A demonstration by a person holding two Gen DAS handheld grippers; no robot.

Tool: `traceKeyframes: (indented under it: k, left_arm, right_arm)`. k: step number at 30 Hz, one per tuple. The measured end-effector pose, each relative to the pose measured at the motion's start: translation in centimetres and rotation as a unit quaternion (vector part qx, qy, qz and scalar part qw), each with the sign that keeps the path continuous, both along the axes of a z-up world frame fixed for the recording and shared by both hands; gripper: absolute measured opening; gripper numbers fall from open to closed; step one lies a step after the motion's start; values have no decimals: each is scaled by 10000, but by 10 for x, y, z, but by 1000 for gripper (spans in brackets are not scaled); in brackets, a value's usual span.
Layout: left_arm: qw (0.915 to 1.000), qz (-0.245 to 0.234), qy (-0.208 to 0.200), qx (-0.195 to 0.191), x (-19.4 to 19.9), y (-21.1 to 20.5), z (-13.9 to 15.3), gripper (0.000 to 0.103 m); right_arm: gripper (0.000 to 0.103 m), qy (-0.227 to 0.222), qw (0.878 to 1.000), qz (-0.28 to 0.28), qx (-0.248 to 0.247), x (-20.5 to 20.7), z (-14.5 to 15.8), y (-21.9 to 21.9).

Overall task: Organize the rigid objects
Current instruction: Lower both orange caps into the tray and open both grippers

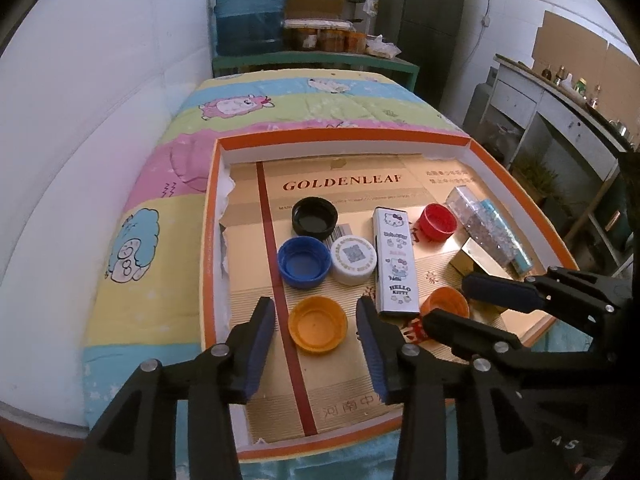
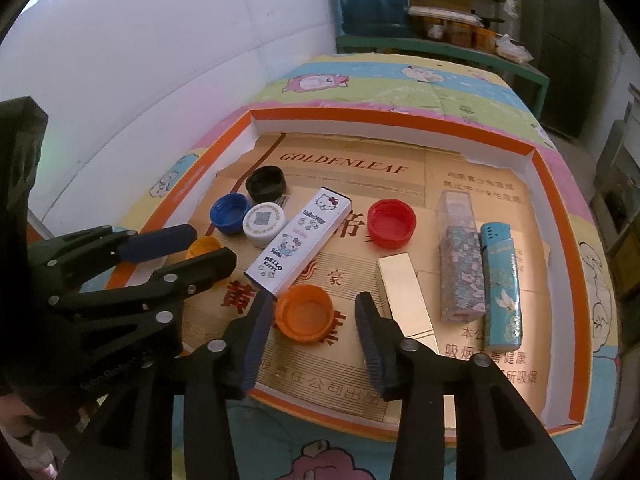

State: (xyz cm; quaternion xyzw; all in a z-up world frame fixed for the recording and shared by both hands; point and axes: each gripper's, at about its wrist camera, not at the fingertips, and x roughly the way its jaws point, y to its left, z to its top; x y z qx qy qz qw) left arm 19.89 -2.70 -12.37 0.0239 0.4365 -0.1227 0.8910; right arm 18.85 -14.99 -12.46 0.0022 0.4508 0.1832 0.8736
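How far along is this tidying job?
Partly sorted: black cap, blue cap and white cap cluster together. Both grippers' jaws stand open, holding nothing; the left gripper frames a yellow-orange cap, the right gripper an orange cap. The red cap sits apart.

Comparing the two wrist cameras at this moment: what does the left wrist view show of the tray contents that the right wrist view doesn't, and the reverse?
Only the left wrist view shows the yellow-orange cap whole, framed by the open left gripper; in the right view it is mostly hidden.

Only the right wrist view shows the teal lighter, floral box and gold box at full length, and the orange cap unobstructed between the open right gripper.

Both show the Hello Kitty box, red cap, black, blue and white caps, and the tray.
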Motion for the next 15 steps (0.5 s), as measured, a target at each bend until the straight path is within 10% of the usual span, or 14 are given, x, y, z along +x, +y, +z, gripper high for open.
traceKeyframes:
  k: [15]
  left_arm:
    - [9997, 54, -220, -61, -16, 7, 16, 60]
  right_arm:
    - [53, -68, 9995, -238, 213, -19, 16, -12]
